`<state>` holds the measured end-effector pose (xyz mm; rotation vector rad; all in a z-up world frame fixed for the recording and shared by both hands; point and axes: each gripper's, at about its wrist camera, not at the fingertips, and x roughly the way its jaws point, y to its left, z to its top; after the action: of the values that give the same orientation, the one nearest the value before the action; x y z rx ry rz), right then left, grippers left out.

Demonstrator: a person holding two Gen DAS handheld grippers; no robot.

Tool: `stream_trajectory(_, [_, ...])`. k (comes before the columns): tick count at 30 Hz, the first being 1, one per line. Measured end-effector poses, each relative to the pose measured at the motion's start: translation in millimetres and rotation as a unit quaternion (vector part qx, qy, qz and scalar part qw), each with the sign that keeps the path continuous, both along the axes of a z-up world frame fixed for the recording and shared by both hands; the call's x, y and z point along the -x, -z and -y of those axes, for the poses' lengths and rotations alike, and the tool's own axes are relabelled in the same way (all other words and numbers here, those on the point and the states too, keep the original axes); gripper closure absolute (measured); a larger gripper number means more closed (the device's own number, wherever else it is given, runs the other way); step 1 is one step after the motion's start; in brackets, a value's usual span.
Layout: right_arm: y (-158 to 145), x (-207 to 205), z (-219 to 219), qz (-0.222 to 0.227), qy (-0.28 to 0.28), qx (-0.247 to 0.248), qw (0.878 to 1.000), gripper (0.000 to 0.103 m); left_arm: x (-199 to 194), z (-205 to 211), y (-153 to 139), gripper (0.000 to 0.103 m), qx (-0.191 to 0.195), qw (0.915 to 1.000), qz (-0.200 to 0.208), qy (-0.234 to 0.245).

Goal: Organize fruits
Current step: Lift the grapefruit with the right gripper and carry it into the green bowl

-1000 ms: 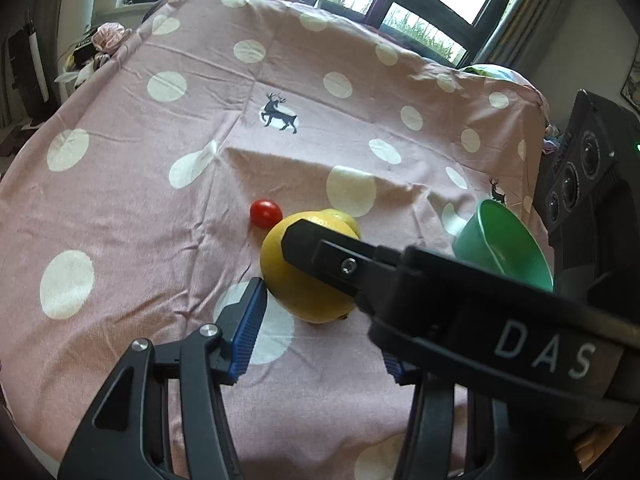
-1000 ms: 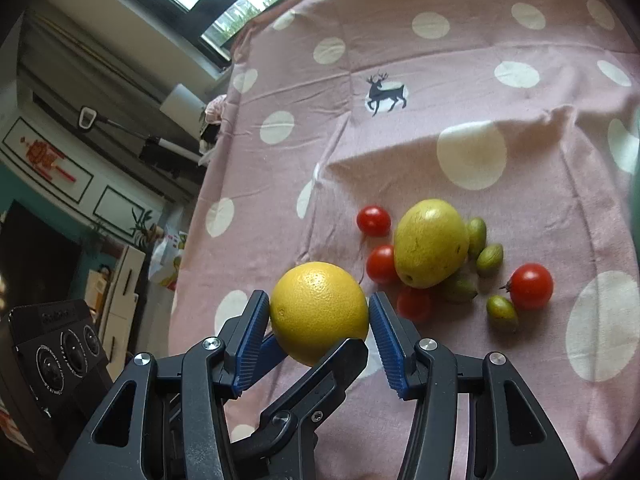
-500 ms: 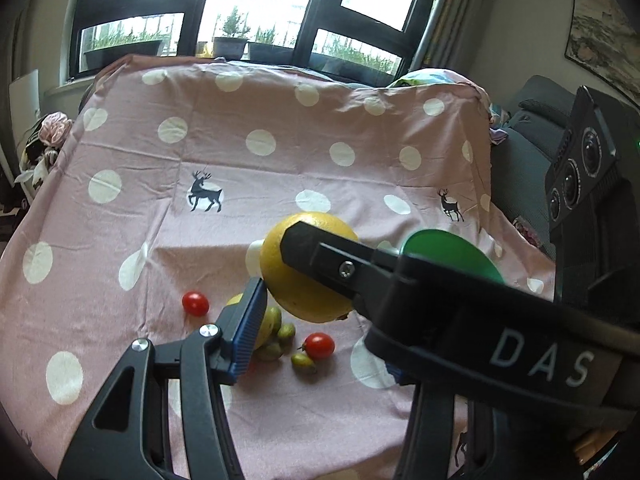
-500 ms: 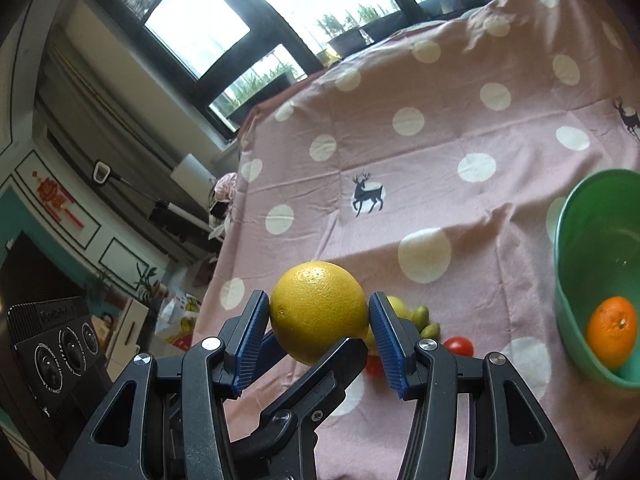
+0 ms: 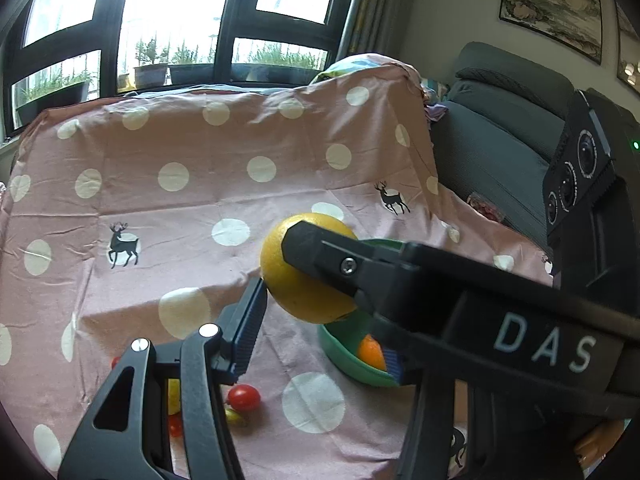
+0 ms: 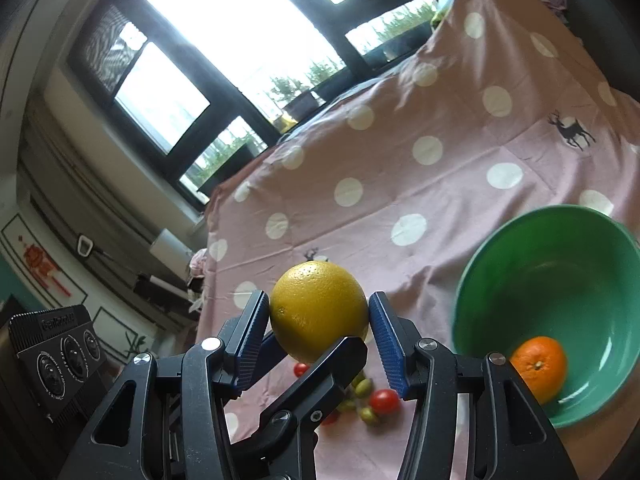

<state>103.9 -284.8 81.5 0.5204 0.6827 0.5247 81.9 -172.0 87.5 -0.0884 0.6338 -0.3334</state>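
A big yellow citrus fruit [image 6: 318,310] is held in the air by both grippers, crossed around it. My right gripper [image 6: 318,332] is shut on it, blue pads on either side. My left gripper [image 5: 320,328] also closes on the same fruit [image 5: 296,284]; the right gripper's black finger [image 5: 320,256] crosses in front. A green bowl [image 6: 560,240] with an orange [image 6: 538,366] inside stands to the right, also seen in the left wrist view [image 5: 344,354]. Cherry tomatoes [image 6: 384,400] and small green fruits [image 6: 362,388] lie on the cloth below.
The table wears a pink cloth with white dots [image 5: 160,220]. A red tomato [image 5: 244,397] and a yellow fruit [image 5: 173,396] lie below the left gripper. A grey sofa [image 5: 500,140] stands to the right; windows are behind.
Both grippers have lifted the yellow fruit off the cloth and carried it right, toward the green bowl. The pile of small fruits has stayed on the cloth.
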Motion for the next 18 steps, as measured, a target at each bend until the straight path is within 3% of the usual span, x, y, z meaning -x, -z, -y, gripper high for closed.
stream_trajectory(9, [25,-1,41,-0.033,0.051,-0.016,0.998,0.048,-11,33,21,0.051,0.004,0.9989,-0.018,0.042])
stream_trajectory(18, [21,8,54,-0.038,0.074,0.010,0.996,0.048,-6,45,18,0.051,0.026,0.9968,-0.012,0.075])
